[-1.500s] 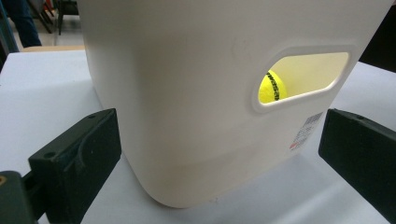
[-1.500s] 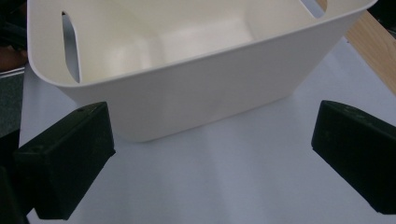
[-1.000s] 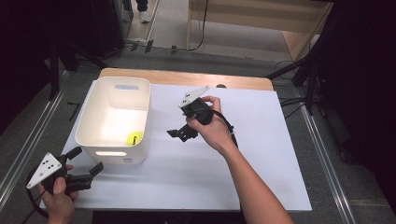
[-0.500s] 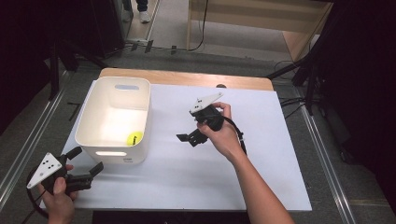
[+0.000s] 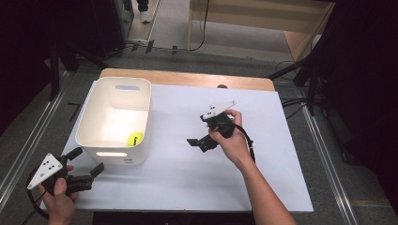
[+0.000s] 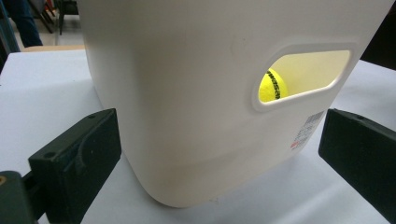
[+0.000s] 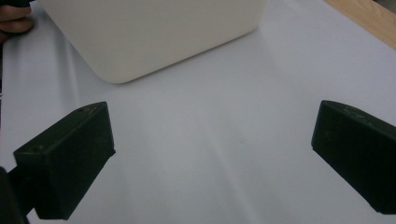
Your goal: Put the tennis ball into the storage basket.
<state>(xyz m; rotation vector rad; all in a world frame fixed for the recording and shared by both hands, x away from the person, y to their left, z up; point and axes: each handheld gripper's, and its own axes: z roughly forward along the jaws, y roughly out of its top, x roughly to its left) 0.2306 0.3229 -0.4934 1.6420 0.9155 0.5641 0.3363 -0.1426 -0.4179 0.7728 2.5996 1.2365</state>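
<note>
I note the yellow tennis ball [image 5: 135, 139] lying inside the white bin [image 5: 89, 119], against the near wall next to the handle cut-out; in the left gripper view it shows through that cut-out [image 6: 272, 86]. The bin stands upright on the white table cover [image 5: 187, 178], at its left half. My right gripper [image 5: 201, 142] hangs above bare cover to the right of the bin, well apart from it, jaws spread wide with nothing between them; the right gripper view confirms this, the bin's rounded corner [image 7: 116, 65] ahead and the cover bare below. My left gripper [image 5: 89, 174] sits at the near left corner of the table, close in front of the bin's near wall, jaws likewise released and empty, one to each side of the wall in its own view. My judgement: the ball is placed and the step in hand is clearing the right gripper away. To do it well I would keep its jaws apart, hold height over the rim and avoid brushing the bin wall, since a knock could shift the bin. The left gripper stands close enough to steady the wall if needed, without clamping
</note>
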